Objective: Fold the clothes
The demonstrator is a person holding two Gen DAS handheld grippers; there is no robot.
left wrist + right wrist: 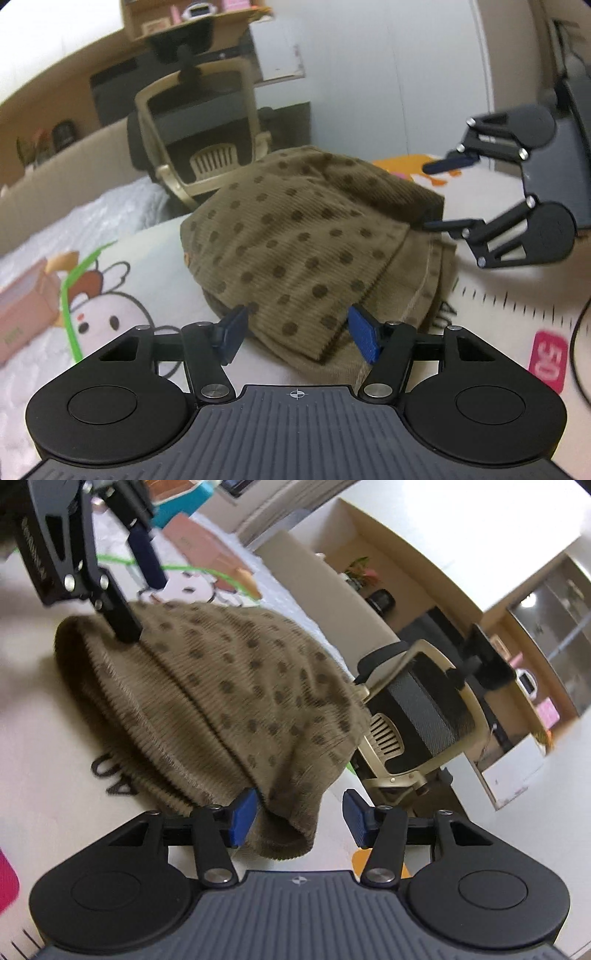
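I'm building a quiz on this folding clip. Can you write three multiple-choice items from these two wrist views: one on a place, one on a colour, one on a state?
1. Where does the dotted garment lie?
A. On a printed mat with cartoon figures
B. On the office chair
C. Inside a cardboard box

2. What colour are the pads on the gripper fingers?
A. Red
B. Blue
C. White

3. How do the jaws of the left gripper and the right gripper stand?
A. Both shut on cloth
B. One open, one shut
C. Both open, with cloth between the fingers

Answers: 1 A, the mat shows around the garment; 2 B, the pads are blue in both views; 3 C, a wide gap shows between each pair of fingers.
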